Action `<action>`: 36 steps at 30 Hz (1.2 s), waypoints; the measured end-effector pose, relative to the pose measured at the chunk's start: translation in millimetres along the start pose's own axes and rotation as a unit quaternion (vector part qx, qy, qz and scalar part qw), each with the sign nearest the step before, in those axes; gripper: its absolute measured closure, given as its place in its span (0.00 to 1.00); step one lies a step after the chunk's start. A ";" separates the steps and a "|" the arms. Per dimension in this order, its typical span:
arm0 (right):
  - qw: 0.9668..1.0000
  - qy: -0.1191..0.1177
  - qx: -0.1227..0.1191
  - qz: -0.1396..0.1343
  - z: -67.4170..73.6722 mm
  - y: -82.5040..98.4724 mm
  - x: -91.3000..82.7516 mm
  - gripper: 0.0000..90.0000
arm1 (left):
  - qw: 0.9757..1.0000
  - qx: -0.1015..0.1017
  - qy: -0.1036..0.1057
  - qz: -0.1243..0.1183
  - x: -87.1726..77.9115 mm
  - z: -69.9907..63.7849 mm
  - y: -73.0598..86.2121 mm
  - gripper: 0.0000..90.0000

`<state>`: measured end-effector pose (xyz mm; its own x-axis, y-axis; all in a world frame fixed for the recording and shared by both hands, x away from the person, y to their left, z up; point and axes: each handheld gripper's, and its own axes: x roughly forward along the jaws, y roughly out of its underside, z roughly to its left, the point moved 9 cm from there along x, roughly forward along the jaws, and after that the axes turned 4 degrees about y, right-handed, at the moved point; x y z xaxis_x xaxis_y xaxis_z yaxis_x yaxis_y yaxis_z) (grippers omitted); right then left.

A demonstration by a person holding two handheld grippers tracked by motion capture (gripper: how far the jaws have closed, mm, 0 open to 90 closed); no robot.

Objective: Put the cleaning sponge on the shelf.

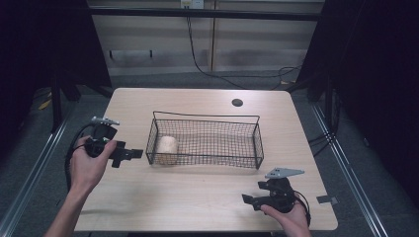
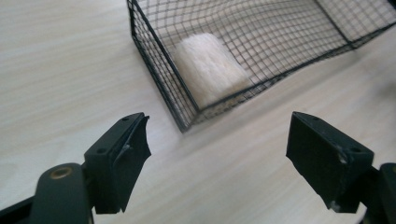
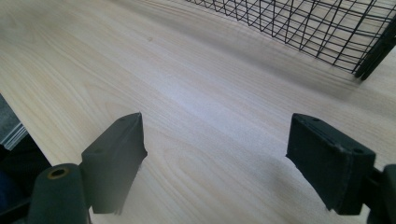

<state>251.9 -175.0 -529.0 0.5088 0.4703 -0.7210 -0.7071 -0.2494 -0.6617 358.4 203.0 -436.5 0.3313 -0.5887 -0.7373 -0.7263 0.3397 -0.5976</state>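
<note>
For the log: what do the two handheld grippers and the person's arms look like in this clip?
Both the left gripper and right gripper are black, each with two blocky jaws, a brass-coloured rivet near one jaw base, a grey three-cornered plate on top and a trailing black cable. The forearms are bare: no sleeves or gloves show.

Mesh, blur and frame edges hide the detail here.
The roll [image 2: 210, 70] sits behind the basket [image 2: 159, 60] wire, soft and blurred in the left gripper view, its material unreadable. There the basket's far end runs off the top edge. In the right gripper view, just a corner of it shows, top right. From above, the right forearm is cut off.
</note>
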 end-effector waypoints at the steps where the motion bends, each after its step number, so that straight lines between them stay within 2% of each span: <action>1: 1.000 0.001 0.000 0.000 -0.3 0.0 -0.1 0.21 | 1.000 0.003 -0.006 0.000 -1.3 0.8 4.0 0.23; 2: 1.000 0.002 0.001 0.000 -0.6 0.0 -0.1 0.21 | 1.000 0.006 -0.011 -0.002 -2.4 1.3 7.8 0.23; 5: 1.000 0.003 0.001 -0.001 -1.1 -0.1 -0.2 0.21 | 1.000 0.004 -0.005 -0.007 -4.2 0.8 15.7 0.23; 7: 1.000 0.002 0.002 -0.001 -1.1 -0.1 -0.2 0.21 | 1.000 0.006 -0.011 -0.012 -5.4 4.1 21.9 0.23; 8: 1.000 0.002 0.003 0.000 -1.1 -0.2 0.2 0.21 | 1.000 -0.002 0.000 -0.006 -6.3 5.8 27.2 0.23; 10: 1.000 0.003 0.002 0.000 -1.2 -0.3 0.4 0.21 | 1.000 -0.004 -0.003 -0.012 -7.4 7.1 28.5 0.23; 11: 1.000 0.002 0.003 0.001 -0.8 -0.2 0.4 0.21 | 1.000 -0.002 -0.011 -0.015 -7.5 7.1 33.5 0.23; 13: 1.000 0.002 0.002 0.000 -0.9 -0.1 0.2 0.21 | 1.000 -0.002 -0.012 -0.015 -6.8 6.6 37.1 0.23; 14: 1.000 0.002 0.002 -0.003 -1.3 -0.4 0.1 0.21 | 1.000 0.003 -0.018 -0.010 -4.1 6.9 45.6 0.23; 16: 1.000 0.003 0.004 -0.003 -1.8 -0.4 0.1 0.21 | 1.000 0.003 -0.025 -0.009 -3.9 9.0 48.2 0.23; 17: 1.000 0.004 0.003 -0.001 -1.8 -0.3 0.3 0.21 | 0.999 -0.017 -0.038 -0.017 -3.2 13.3 56.1 0.22; 19: 1.000 0.010 -0.002 0.002 -1.8 0.5 0.5 0.21 | 0.999 -0.018 -0.032 -0.015 0.4 11.9 63.2 0.22; 20: 1.000 0.011 -0.003 0.001 -1.6 0.5 0.7 0.21 | 0.999 -0.013 -0.039 -0.005 1.7 11.8 69.7 0.22; 22: 1.000 0.012 -0.005 0.002 -1.5 0.6 0.8 0.21 | 0.999 -0.011 -0.041 -0.007 2.7 10.7 74.2 0.22; 25: 1.000 0.016 -0.008 0.002 -2.2 1.0 1.5 0.21 | 0.999 -0.016 -0.030 -0.020 4.7 6.9 87.8 0.22; 26: 1.000 0.020 -0.006 0.001 -3.0 0.6 1.9 0.21 | 0.999 -0.010 -0.035 -0.026 5.6 5.1 97.9 0.22; 28: 1.000 0.022 -0.007 0.000 -3.5 0.4 2.2 0.21 | 0.999 -0.014 -0.030 -0.029 5.9 3.8 103.5 0.22; 30: 1.000 0.023 -0.007 -0.002 -4.0 0.0 2.3 0.22 | 0.999 -0.031 0.006 -0.033 6.6 -1.9 114.4 0.22; 31: 1.000 0.026 -0.006 -0.007 -5.2 -0.7 2.4 0.22 | 0.998 -0.040 0.019 -0.042 6.6 -3.7 117.9 0.22; 34: 0.999 0.032 -0.001 -0.018 -7.7 -3.1 2.1 0.22 | 0.998 -0.045 0.008 -0.052 8.6 -2.8 122.5 0.22; 35: 0.999 0.034 -0.003 -0.022 -8.1 -3.9 2.7 0.22 | 0.997 -0.045 0.011 -0.055 9.6 -3.5 121.7 0.22; 36: 0.999 0.035 -0.005 -0.022 -8.0 -3.9 3.8 0.22 | 0.998 -0.035 0.015 -0.048 12.8 -6.2 121.2 0.22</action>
<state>260.6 -179.0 -530.8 0.5722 0.4213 -0.7036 -0.6786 -0.2385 -0.6947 270.9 232.1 -516.4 0.3841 -0.6382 -0.6672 -0.7331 0.2285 -0.6406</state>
